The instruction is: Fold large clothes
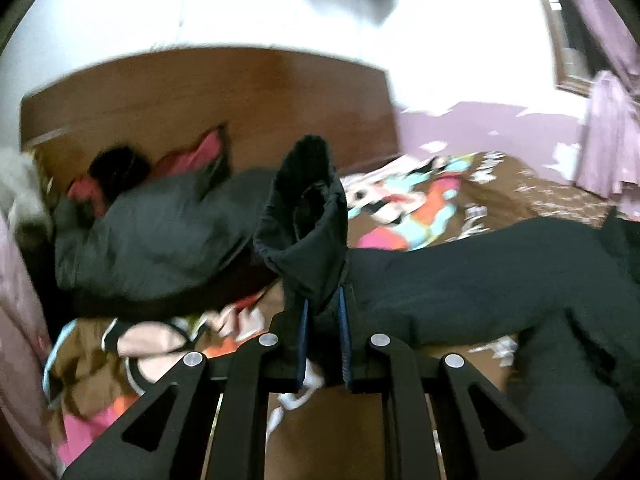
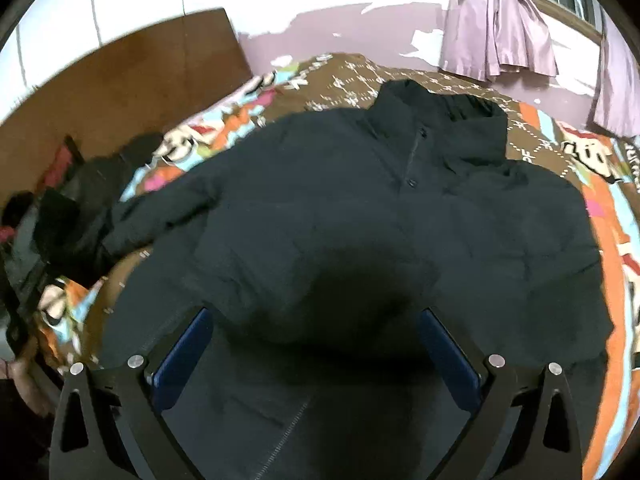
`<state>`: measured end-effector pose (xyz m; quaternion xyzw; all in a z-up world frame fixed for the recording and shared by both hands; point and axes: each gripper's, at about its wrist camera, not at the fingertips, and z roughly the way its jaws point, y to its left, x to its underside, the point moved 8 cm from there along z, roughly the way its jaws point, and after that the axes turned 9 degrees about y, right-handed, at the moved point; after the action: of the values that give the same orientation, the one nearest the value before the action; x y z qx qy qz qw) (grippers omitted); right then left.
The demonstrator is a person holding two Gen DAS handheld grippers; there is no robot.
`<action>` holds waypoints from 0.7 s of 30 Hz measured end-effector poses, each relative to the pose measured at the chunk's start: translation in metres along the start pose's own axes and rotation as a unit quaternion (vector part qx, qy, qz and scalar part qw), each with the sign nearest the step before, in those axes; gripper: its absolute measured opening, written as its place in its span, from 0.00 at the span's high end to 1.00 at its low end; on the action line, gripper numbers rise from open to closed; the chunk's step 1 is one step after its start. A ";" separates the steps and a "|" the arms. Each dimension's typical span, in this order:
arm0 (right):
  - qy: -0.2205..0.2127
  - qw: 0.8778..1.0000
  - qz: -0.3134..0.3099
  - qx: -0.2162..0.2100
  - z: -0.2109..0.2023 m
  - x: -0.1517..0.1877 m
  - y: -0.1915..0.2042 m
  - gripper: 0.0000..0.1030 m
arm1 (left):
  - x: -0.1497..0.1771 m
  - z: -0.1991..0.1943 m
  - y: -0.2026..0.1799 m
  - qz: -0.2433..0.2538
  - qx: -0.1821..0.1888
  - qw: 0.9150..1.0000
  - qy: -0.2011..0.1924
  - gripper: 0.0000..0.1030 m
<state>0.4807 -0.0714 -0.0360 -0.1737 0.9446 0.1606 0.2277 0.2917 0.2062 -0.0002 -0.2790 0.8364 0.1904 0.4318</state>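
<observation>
A: Left wrist view, item one: my left hand-held gripper (image 1: 325, 300), jaws nearly closed, pinching the sleeve cuff (image 1: 308, 216) of the black jacket (image 1: 460, 280), cuff standing up toward 12 o'clock.

B: Handling?

A: Keep the pinch firm; I'd carry the sleeve across the body, flat, no twist.

B: Right wrist view?

A: Item two: right hand-held gripper (image 2: 316, 344), jaws wide, empty, over the jacket's front. Only here: collar (image 2: 436, 120) at 1 o'clock, jacket spread on the patterned bed (image 2: 608, 240). Only left: headboard (image 1: 200, 100), dark pile (image 1: 152, 236) at 9 o'clock.
</observation>
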 end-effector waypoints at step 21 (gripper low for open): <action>-0.084 0.950 0.178 -0.242 -0.100 -0.011 -0.067 0.00 | 0.028 -0.108 -0.277 0.287 0.211 0.934 -0.025 0.91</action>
<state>0.4793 -0.1667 0.0389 -0.0381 0.8707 0.4358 0.2246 0.3870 -0.0765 0.0154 0.0750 0.8908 0.1315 0.4283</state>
